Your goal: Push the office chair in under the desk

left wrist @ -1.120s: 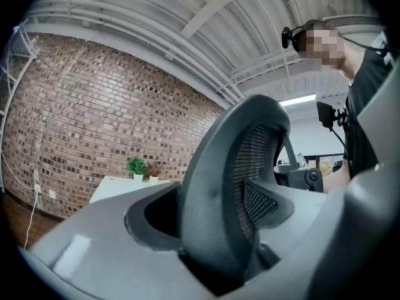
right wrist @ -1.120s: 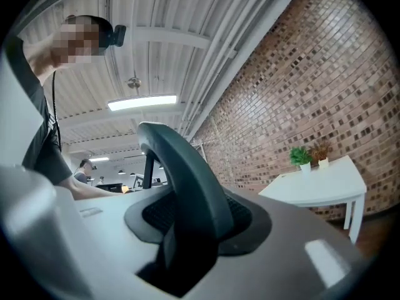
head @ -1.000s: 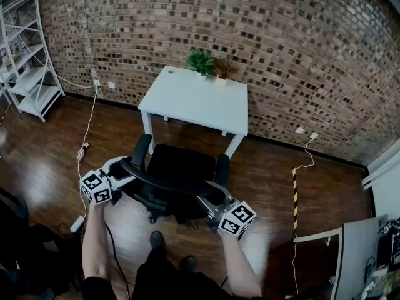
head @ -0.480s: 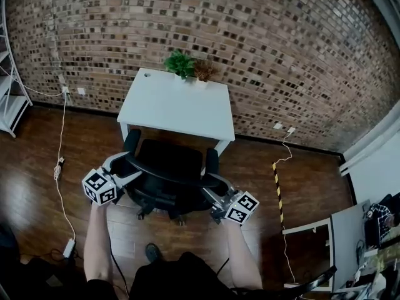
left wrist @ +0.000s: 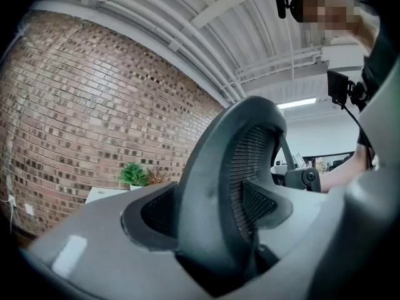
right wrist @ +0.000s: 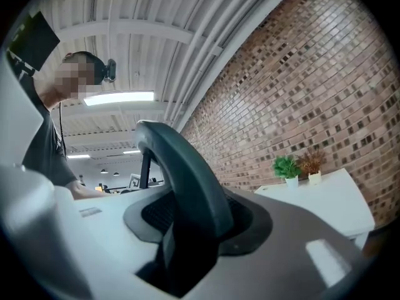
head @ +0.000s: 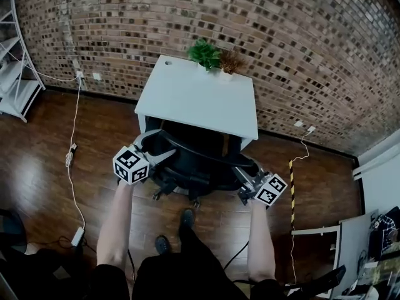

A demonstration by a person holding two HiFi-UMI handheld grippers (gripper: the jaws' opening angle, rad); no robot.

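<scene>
Well, office chair (head: pixel 194 167): frame centre, seat tucked beneath the white tabletop (head: pixel 200 99), curved backrest rim just outside its near edge.
Left tongs (head: pixel 161 147): pinching the rim's left end.
Right tongs (head: pixel 245 175): pinching the rim's right end.
Pots (right wrist: pixel 292 181): two small white ones at the tabletop's far edge, upper centre; one holds a green plant (head: pixel 204 54), the other a brown plant (head: pixel 231 61).
Surroundings: brick wall (head: pixel 281 42) behind, wooden floor (head: pixel 50 186) below.

The wooden floor (head: pixel 44 167) bears an office chair (head: pixel 199 160) and a white desk (head: pixel 200 99) holding two plants (head: pixel 205 54).
</scene>
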